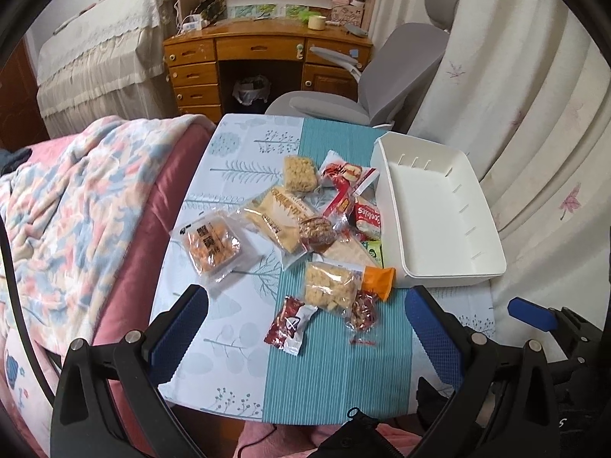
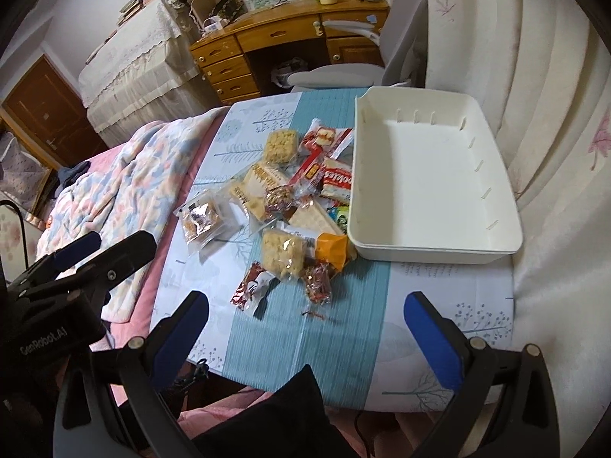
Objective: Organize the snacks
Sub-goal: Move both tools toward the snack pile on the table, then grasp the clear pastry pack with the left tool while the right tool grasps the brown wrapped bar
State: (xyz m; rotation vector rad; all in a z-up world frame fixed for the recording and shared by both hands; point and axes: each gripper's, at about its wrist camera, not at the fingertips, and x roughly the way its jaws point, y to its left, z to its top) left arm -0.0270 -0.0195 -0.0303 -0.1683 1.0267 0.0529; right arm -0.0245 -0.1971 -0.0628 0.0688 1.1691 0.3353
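Several wrapped snacks lie in a loose pile on a small table (image 1: 236,320) with a leaf-print and teal cloth. An empty white plastic bin (image 1: 439,210) stands right of the pile; it also shows in the right wrist view (image 2: 427,175). Nearest are a dark red packet (image 1: 290,324), a puffed-rice bar with an orange end (image 1: 336,284) and a small red candy bag (image 1: 362,311). My left gripper (image 1: 305,328) is open above the table's near edge, empty. My right gripper (image 2: 305,328) is open and empty too, over the front of the table (image 2: 439,297).
A pink bed with a floral blanket (image 1: 76,210) runs along the table's left side. A white curtain (image 1: 534,114) hangs to the right. A grey chair (image 1: 382,87) and a wooden desk (image 1: 259,49) stand beyond the far edge.
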